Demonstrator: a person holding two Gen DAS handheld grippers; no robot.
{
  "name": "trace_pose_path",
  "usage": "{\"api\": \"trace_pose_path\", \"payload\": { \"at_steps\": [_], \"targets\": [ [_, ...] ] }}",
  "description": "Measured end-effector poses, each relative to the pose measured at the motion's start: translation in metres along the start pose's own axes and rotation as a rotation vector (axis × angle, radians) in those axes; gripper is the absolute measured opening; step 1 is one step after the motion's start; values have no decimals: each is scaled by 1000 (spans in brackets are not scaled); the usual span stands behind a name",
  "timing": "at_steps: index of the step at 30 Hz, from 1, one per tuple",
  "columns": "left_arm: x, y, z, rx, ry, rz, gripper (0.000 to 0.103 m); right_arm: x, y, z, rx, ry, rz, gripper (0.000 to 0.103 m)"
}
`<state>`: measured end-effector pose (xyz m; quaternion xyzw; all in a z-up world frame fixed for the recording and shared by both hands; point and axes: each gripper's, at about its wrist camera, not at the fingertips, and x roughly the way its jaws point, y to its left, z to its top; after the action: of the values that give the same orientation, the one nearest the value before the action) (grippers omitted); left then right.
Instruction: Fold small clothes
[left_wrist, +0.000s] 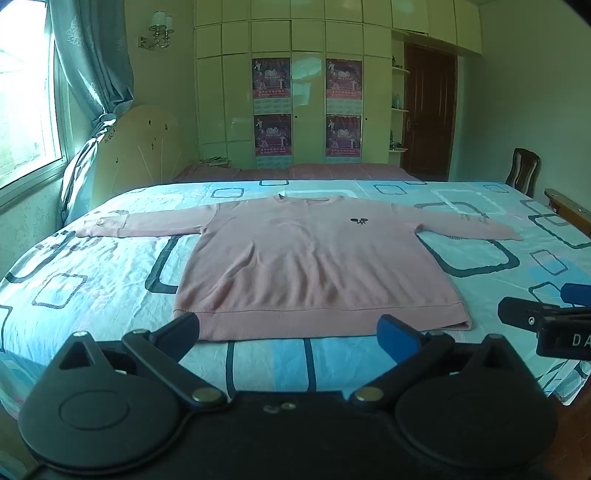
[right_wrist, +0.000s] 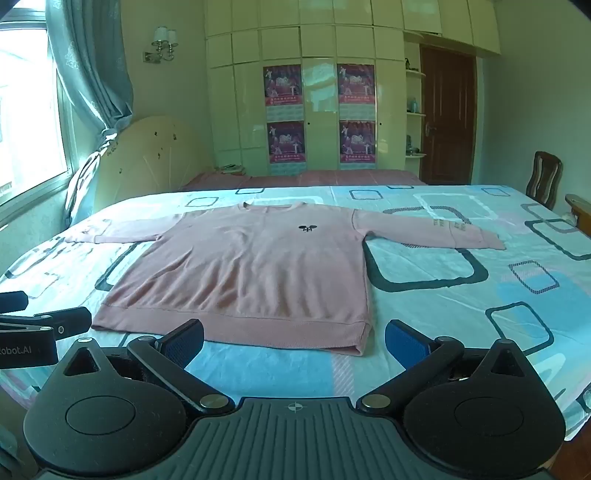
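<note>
A pink long-sleeved sweater (left_wrist: 310, 266) (right_wrist: 251, 273) lies flat on the bed, front up, both sleeves spread sideways and a small black emblem on the chest. My left gripper (left_wrist: 288, 328) is open, its blue pads just short of the sweater's hem, nothing between them. My right gripper (right_wrist: 293, 338) is open too, its jaws wide in front of the hem's right corner. Each gripper shows at the edge of the other's view: the right gripper's body (left_wrist: 554, 321), the left gripper's body (right_wrist: 33, 332).
The bed (left_wrist: 92, 266) (right_wrist: 480, 295) has a light blue sheet with dark rectangle prints. Behind it stand a cream headboard (left_wrist: 140, 144), a wardrobe with posters (left_wrist: 306, 103), a brown door (left_wrist: 428, 110) and a wooden chair (left_wrist: 522, 171). A window with a curtain (left_wrist: 92, 55) is on the left.
</note>
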<state>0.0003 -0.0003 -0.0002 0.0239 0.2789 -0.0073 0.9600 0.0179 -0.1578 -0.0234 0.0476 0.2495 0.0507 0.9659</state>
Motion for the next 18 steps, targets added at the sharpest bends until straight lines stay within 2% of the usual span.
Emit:
{"api": "trace_pose_path", "payload": {
  "at_steps": [8,18],
  "targets": [
    [-3,8,0,-5,1,-17,102,0,0,2,-9,4,-5,103],
    [1,2,1,-1,-10,-4,102,-9,0,2,-12,2,-4,103]
  ]
}}
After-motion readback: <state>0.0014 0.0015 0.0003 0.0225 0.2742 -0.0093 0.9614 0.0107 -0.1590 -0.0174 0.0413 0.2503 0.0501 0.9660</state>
